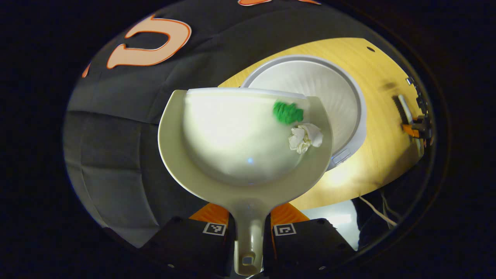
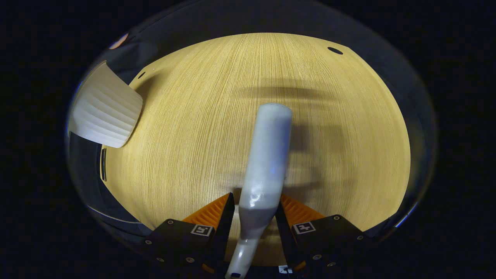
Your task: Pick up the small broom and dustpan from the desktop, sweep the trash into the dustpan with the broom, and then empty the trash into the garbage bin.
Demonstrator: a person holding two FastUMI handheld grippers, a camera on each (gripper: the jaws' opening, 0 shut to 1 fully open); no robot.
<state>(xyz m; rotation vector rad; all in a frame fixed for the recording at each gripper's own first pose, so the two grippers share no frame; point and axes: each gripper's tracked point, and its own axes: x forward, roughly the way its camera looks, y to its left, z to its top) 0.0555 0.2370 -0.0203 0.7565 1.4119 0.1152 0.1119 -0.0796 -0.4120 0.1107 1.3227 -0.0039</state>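
Now the dustpan [image 1: 248, 155] fills the middle of the left gripper view, its handle running straight back between the fingers of the left gripper [image 1: 248, 232], which we read as clamped on that handle. Two pieces of trash lie in the pan toward its right side: a green scrap [image 1: 287, 112] and, just beside it, a crumpled white paper [image 1: 305, 137]. Beyond the pan's front lip and to its right stands the white garbage bin [image 1: 358, 112], open-mouthed, on the wooden desktop [image 1: 372, 155]. We judge sweeping finished and emptying in hand; the pan's lip already overlaps the bin's rim in this view, so the coming move turns on tipping the pan forward and rightward along its long axis. The left hand is the nearer one to the bin.

In the right gripper view, the broom [image 2: 267, 155] points forward above bare desktop, its handle gripped between both fingers of the right gripper [image 2: 255, 228]. The bin's ribbed wall lies well off at upper left.
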